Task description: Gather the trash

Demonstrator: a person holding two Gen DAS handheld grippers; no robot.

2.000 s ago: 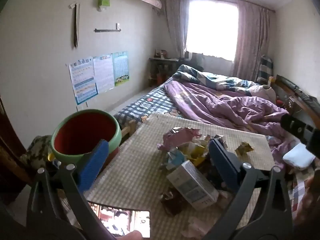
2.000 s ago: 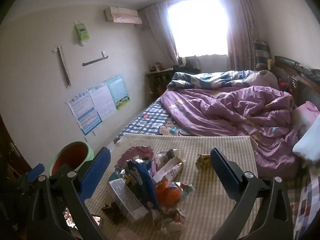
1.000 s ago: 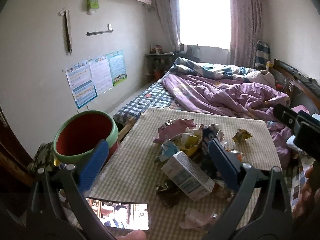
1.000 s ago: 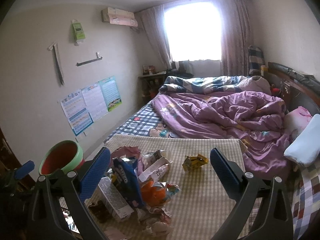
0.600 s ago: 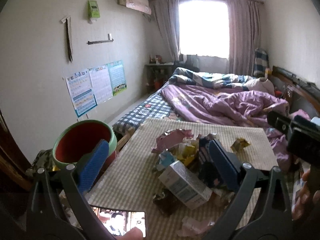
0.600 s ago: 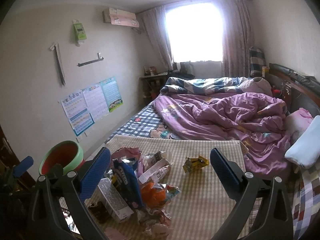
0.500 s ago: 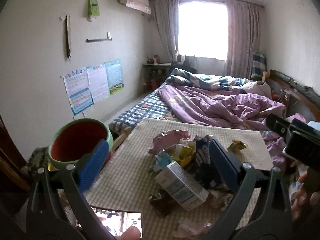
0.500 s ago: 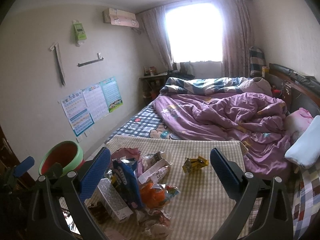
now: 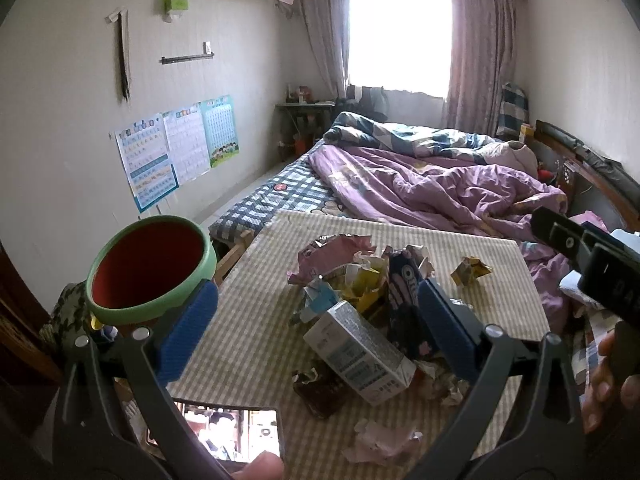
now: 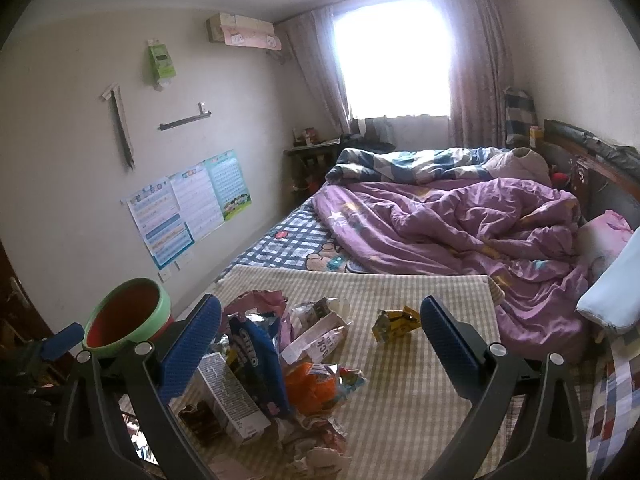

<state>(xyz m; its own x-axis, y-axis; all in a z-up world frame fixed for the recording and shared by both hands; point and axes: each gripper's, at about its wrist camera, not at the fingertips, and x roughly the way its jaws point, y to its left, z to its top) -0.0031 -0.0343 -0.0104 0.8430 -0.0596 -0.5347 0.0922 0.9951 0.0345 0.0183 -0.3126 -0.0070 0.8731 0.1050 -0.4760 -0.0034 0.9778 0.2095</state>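
A heap of trash lies on a checked mat (image 9: 256,320) on the bed: a white carton (image 9: 362,352), a blue Oreo wrapper (image 9: 402,292), a pink wrapper (image 9: 332,250) and an orange wrapper (image 10: 316,390). A crumpled yellow wrapper (image 9: 470,271) lies apart on the right; it also shows in the right wrist view (image 10: 394,323). A green bin with a red inside (image 9: 150,264) stands left of the mat. My left gripper (image 9: 316,328) is open and empty above the heap. My right gripper (image 10: 320,348) is open and empty above the mat.
A phone (image 9: 230,432) with a lit screen lies at the mat's near left corner. A purple quilt (image 10: 460,224) covers the bed beyond the mat. A pale blue pillow (image 10: 616,284) and the headboard (image 10: 600,176) are on the right. Posters (image 9: 176,148) hang on the left wall.
Both grippers have shifted a little over the mat and stay open and empty. The trash has not moved.
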